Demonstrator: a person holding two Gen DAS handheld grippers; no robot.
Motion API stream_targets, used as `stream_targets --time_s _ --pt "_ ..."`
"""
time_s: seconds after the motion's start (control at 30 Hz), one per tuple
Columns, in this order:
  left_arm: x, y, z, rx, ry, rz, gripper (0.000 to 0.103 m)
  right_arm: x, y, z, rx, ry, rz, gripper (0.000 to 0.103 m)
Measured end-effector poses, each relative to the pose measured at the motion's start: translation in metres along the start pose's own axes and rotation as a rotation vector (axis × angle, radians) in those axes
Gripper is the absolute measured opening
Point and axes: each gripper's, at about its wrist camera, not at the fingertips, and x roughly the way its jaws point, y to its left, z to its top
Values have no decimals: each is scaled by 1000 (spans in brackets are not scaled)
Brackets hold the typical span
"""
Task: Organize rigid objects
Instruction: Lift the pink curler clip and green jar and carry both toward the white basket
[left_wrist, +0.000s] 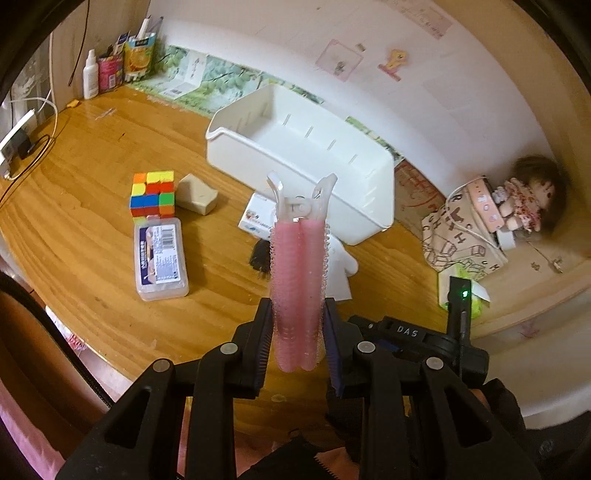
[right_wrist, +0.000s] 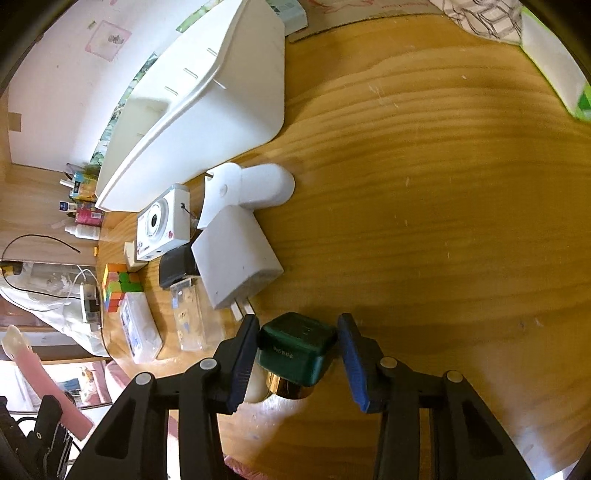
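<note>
A pink hair-roller clip (left_wrist: 297, 266) with a clear hinged end sticks up between the fingers of my left gripper (left_wrist: 297, 302), which is shut on its lower part above the wooden table. The white plastic bin (left_wrist: 369, 199) lies just beyond it, empty. In the right wrist view my right gripper (right_wrist: 298, 317) has both pads against a small dark green bottle cap (right_wrist: 295, 347) with a gold collar, low over the table. The bin's side wall (right_wrist: 236, 96) is at the upper left. The pink clip (right_wrist: 37, 387) also shows at the far lower left.
A colour cube (left_wrist: 152, 192), a beige block (left_wrist: 195, 194) and a clear plastic case (left_wrist: 160, 258) lie to the left. A white camera (right_wrist: 162, 225), a white charger (right_wrist: 236, 254), a white tube-shaped piece (right_wrist: 258, 184) and a clear bottle (right_wrist: 184, 306) lie beside the bin. A doll (left_wrist: 528, 199) sits at the right.
</note>
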Motion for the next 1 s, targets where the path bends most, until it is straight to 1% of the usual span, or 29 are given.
stream_targets --time_s 0.1,0.17,0.2,0.23,0.37,0.67,0.77,0.8,0.93,1.0 --pt "-7 -1 0 23 -35 -37 28 -4 -4 -5 25 3 12 43" --pt "-12 -2 1 35 -59 -62 28 -7 -6 -6 34 -4 24 41" --pt "-13 -2 2 39 -68 -70 28 -9 -6 -7 37 -16 38 18" --pt "-15 -2 4 48 -81 -82 28 -16 -7 -7 39 -39 71 6" --pt "-17 -5 10 79 -104 -97 28 -28 -4 -4 32 -83 87 6" --pt "-22 -3 35 145 -148 -113 28 -18 4 -11 46 -43 65 6" --pt "-26 0 39 170 -156 -117 28 -21 3 -12 73 -55 67 7" --pt "-27 1 40 180 -157 -119 28 -22 3 -13 80 -59 68 10" --pt "-27 6 43 202 -148 -136 28 -22 -2 -16 135 -67 70 10" --pt "-26 8 43 212 -137 -143 28 -20 -6 -18 172 -64 67 13"
